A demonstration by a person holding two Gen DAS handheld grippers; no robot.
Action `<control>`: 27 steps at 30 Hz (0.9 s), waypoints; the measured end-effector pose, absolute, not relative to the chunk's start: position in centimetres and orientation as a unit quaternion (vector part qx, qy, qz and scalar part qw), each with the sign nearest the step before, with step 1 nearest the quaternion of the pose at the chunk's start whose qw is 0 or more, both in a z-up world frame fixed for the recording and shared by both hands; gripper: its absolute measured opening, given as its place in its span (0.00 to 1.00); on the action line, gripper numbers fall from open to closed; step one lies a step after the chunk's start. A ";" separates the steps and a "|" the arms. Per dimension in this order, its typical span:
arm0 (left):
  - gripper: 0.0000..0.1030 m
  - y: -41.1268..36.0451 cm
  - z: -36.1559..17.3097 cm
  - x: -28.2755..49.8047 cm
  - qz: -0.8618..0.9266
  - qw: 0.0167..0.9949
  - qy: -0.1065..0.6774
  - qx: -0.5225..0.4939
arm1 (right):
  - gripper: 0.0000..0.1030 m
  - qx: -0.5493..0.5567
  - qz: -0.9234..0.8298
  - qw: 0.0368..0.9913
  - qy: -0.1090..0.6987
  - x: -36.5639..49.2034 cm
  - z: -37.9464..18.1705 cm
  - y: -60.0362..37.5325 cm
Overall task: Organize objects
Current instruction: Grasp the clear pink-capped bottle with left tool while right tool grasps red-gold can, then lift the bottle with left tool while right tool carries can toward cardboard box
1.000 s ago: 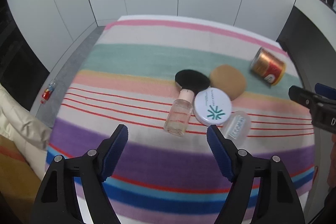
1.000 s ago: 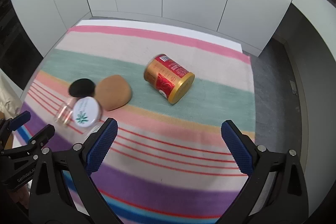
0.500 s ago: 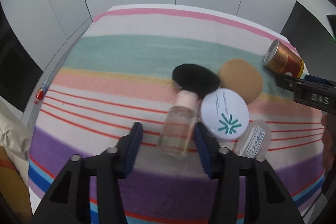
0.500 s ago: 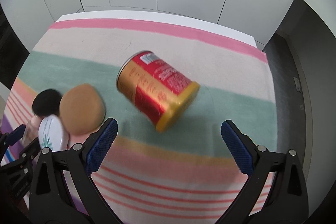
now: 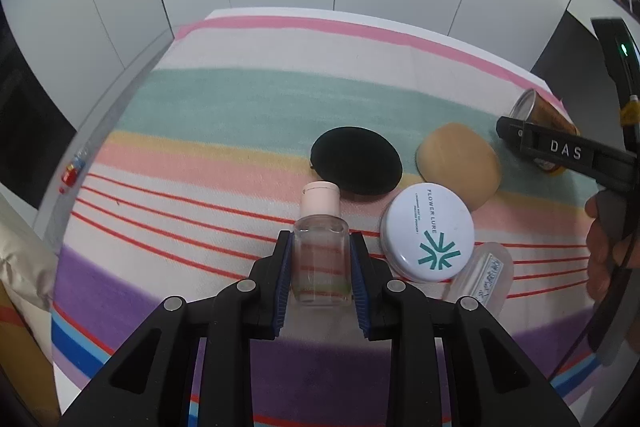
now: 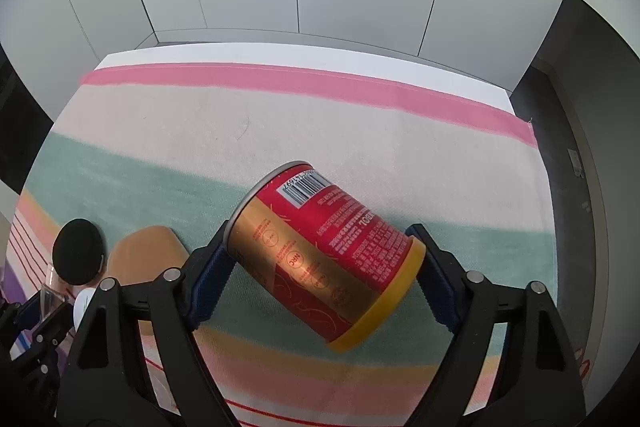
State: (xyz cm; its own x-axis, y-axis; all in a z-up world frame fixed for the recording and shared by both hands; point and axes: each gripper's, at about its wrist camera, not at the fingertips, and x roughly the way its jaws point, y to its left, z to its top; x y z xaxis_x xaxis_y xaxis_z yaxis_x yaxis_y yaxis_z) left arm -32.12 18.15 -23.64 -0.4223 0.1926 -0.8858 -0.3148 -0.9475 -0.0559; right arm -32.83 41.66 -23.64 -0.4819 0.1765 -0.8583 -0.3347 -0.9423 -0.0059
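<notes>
My left gripper [image 5: 320,251] is shut on a clear bottle with a pale pink cap [image 5: 320,259] lying on the striped cloth [image 5: 240,115]. To its right lie a white round powder compact [image 5: 428,237], a small clear tube [image 5: 482,277], a black puff [image 5: 356,159] and a tan sponge [image 5: 460,165]. My right gripper [image 6: 320,251] has closed around a red and gold can [image 6: 324,251] lying on its side, with both pads touching it. The can also shows in the left wrist view [image 5: 538,115], behind the right gripper's finger.
The striped cloth [image 6: 280,131] covers a table that ends at white wall panels behind. A small red item [image 5: 71,174] lies on the floor to the left. A dark floor gap runs along the table's right edge [image 6: 568,187].
Both grippers moved forward and closed. The left one went from open in front of the bottle to gripping it. The right one closed around the can.
</notes>
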 end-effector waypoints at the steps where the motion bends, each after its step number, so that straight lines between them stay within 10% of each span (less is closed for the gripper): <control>1: 0.27 18.1 -23.5 -32.2 0.841 0.150 0.058 -0.516 | 0.83 -0.485 0.858 0.148 0.081 -32.7 -23.6 41.6; 27: 0.27 15.3 -11.3 -26.5 0.875 0.144 0.040 -0.461 | 0.83 -0.457 0.881 0.115 0.045 -25.4 -11.8 35.4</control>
State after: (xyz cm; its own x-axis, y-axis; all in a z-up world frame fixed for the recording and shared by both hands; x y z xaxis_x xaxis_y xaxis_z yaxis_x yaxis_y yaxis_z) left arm -26.52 15.34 -11.25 -0.5333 0.2147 -0.8182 -0.2883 -0.9555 -0.0628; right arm -25.45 35.40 -11.80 -0.5563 0.1615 -0.8152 -0.2431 -0.9697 -0.0262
